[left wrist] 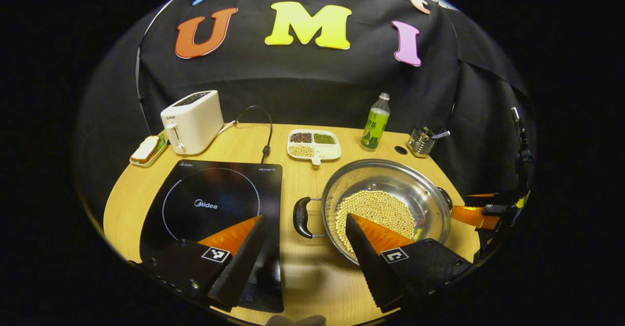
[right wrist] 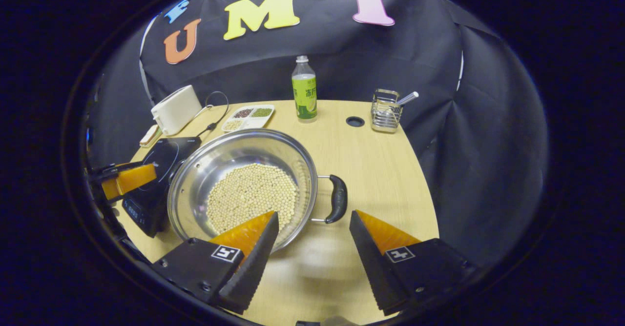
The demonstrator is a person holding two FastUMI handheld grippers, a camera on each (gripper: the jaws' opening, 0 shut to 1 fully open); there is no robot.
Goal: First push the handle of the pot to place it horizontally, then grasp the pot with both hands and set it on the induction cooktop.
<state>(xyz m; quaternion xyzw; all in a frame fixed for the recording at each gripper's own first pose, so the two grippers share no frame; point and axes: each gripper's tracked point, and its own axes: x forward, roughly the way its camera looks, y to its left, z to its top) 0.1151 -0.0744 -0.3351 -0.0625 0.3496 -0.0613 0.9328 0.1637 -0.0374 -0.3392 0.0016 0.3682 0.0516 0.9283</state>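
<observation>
Steel pot [left wrist: 385,204] sits beside the cooktop [left wrist: 215,204]; with both grippers [left wrist: 305,250] [right wrist: 312,240] spread apart, pinch each handle [left wrist: 302,217] squarely, then lift level.

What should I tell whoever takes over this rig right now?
Left gripper: open, aimed at the pot's left handle.
Right gripper: open, near the right handle.
The steel pot of soybeans sits on the wooden table, right of the black induction cooktop.
Done: handles look horizontal.
Left: grip both handles, set pot on cooktop.
</observation>
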